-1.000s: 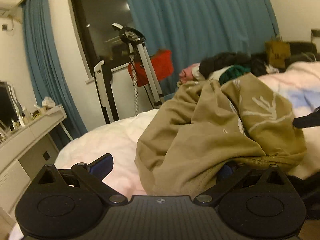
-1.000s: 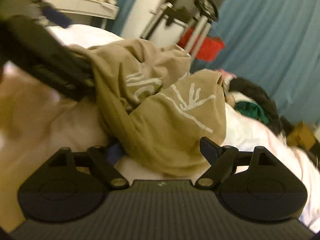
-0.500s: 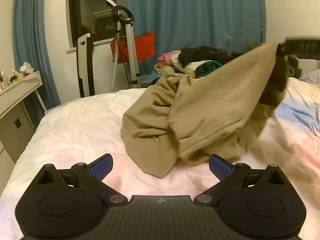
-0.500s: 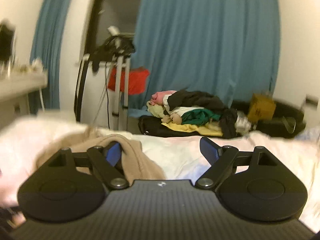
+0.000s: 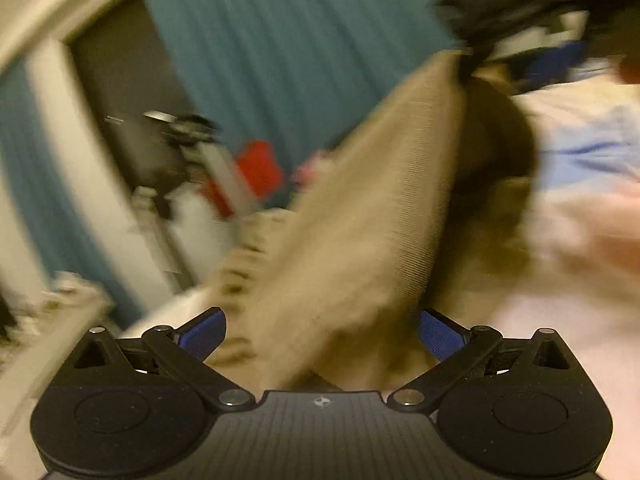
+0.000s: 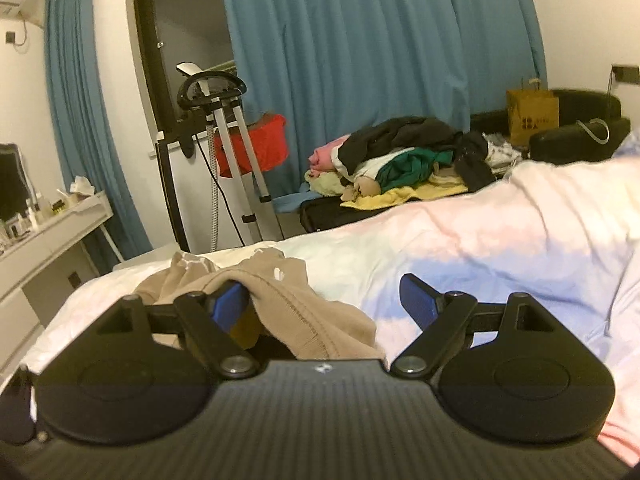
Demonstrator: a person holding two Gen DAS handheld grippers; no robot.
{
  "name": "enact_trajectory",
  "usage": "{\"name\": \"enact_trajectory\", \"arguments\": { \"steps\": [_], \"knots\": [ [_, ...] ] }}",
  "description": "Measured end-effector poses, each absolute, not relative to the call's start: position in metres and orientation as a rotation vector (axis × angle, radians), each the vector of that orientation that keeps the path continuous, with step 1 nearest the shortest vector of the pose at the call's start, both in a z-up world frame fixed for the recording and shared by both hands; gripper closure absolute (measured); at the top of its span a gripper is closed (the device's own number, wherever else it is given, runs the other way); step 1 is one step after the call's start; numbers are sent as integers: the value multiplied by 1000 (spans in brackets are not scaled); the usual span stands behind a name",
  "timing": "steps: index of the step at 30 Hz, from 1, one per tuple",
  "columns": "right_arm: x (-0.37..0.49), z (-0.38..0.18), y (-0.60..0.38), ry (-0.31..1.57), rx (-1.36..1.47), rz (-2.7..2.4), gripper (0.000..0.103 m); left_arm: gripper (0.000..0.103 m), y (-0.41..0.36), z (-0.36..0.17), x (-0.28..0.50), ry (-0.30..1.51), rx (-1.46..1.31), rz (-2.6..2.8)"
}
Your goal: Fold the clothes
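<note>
Tan shirt [image 6: 316,312]: soft matt knit cloth, stitched hem visible. Left gripper [image 5: 322,332] and right gripper [image 6: 322,300]: matt black plastic bodies, ribbed top plate, small shiny metal pivot pins; fingers [image 6: 418,294] faced with blue textured pads. Bed cover [image 6: 500,240]: smooth matt cloth. Curtain [image 6: 380,52]: matt woven cloth. Stand [image 6: 236,152]: glossy metal legs. Bag [image 6: 532,114]: brown paper.
</note>
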State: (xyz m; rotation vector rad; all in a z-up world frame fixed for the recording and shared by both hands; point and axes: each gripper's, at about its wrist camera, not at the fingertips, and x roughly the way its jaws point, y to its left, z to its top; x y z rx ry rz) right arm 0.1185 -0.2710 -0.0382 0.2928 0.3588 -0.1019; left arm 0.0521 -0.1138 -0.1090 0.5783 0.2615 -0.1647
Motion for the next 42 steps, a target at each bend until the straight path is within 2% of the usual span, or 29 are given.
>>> {"name": "enact_trajectory", "arguments": {
  "steps": [2,6,9,14,19,22,24,31,35,42],
  "knots": [
    [126,-48,-276,389,317,-109,19,0,-113,-104,60,207,542,-82],
    [141,-68,-286,449,364,-122,19,0,-80,-63,58,75,288,11],
    [151,-84,-292,497,370,-170,19,0,-57,-42,63,83,159,121],
    [159,-104,-303,547,399,-265,19,0,-40,-51,75,215,131,129],
    [139,-83,-296,359,312,-317,19,0,-60,-78,82,316,348,140],
    [132,-73,-286,289,207,-332,19,0,-51,-91,94,435,330,131],
    [134,-79,-281,320,162,-341,19,0,-43,-94,100,460,278,140],
    [141,-95,-260,425,127,-312,19,0,-11,-51,85,204,109,218],
    [134,-53,-250,346,104,-289,19,0,7,-13,66,151,3,225],
    [115,112,-259,105,116,-241,19,0,19,127,43,1,-73,180]
  ]
}}
